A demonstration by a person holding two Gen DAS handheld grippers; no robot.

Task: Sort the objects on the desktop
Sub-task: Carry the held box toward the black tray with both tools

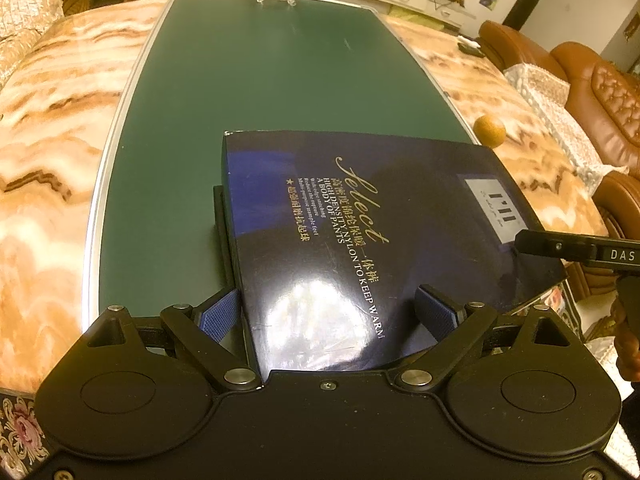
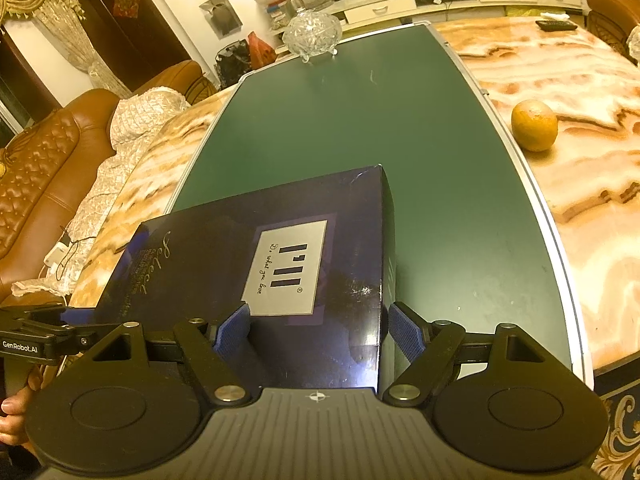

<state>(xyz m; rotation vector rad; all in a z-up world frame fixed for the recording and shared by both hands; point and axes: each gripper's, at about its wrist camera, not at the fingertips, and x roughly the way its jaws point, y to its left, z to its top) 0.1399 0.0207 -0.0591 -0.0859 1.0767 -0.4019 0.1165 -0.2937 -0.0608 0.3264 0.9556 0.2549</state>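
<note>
On the green mat [image 1: 180, 128] lies a dark blue box [image 1: 360, 220]. The left gripper [image 1: 336, 312] stands wide over its left corner, the right gripper [image 2: 320, 328] over its right corner; whether the pads squeeze it, I cannot tell. An orange [image 2: 534, 125] sits far right.

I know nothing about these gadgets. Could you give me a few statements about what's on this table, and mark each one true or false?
1. A dark blue box lies on a green mat. True.
2. Both pairs of tongs, left and right, straddle the box. True.
3. The orange sits on the green mat. False: it rests on the marble tabletop, beside the mat.
4. The glass bowl stands on top of the box. False: it stands at the far end of the mat, apart from the box.
5. The box's silver label faces up. True.
</note>
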